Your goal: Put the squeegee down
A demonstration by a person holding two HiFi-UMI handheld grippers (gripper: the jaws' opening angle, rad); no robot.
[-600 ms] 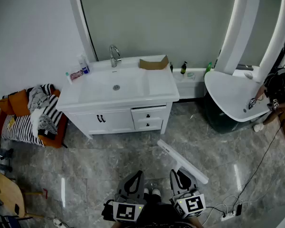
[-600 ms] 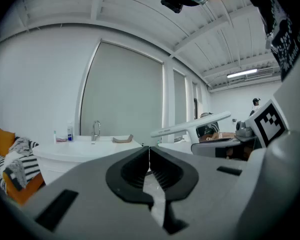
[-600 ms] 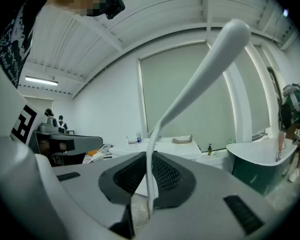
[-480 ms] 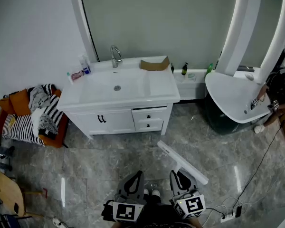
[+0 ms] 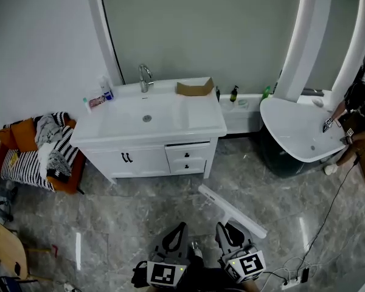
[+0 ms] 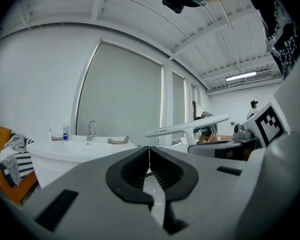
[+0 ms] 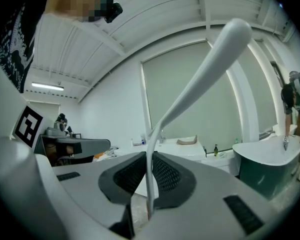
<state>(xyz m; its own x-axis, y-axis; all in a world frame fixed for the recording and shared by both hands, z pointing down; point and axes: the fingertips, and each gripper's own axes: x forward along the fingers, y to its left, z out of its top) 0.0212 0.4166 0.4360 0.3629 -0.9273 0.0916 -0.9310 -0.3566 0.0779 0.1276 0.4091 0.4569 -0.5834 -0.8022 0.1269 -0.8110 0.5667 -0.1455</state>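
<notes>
The squeegee [image 5: 231, 210] is a long white bar with a thin white handle. In the head view it hangs slantwise over the grey marble floor, just ahead of my right gripper [image 5: 229, 231]. The right gripper view shows that gripper [image 7: 150, 170] shut on the squeegee's handle [image 7: 151, 154], and the white body [image 7: 210, 69] sweeps up and to the right. My left gripper [image 5: 175, 232] is beside it on the left, jaws shut with nothing between them [image 6: 149, 156]. In the left gripper view the squeegee [image 6: 187, 127] shows as a white bar off to the right.
A white vanity [image 5: 170, 129] with a faucet [image 5: 145, 76] and a cardboard tray [image 5: 193, 88] stands ahead. A white bathtub [image 5: 298, 126] and a person [image 5: 356, 120] are at the right. Clothes are piled on an orange seat [image 5: 39, 151] at the left. Cables and a power strip [image 5: 292, 277] lie at the lower right.
The whole head view has shifted a little, and both grippers sit slightly lower in it. The squeegee stays clamped in the right gripper.
</notes>
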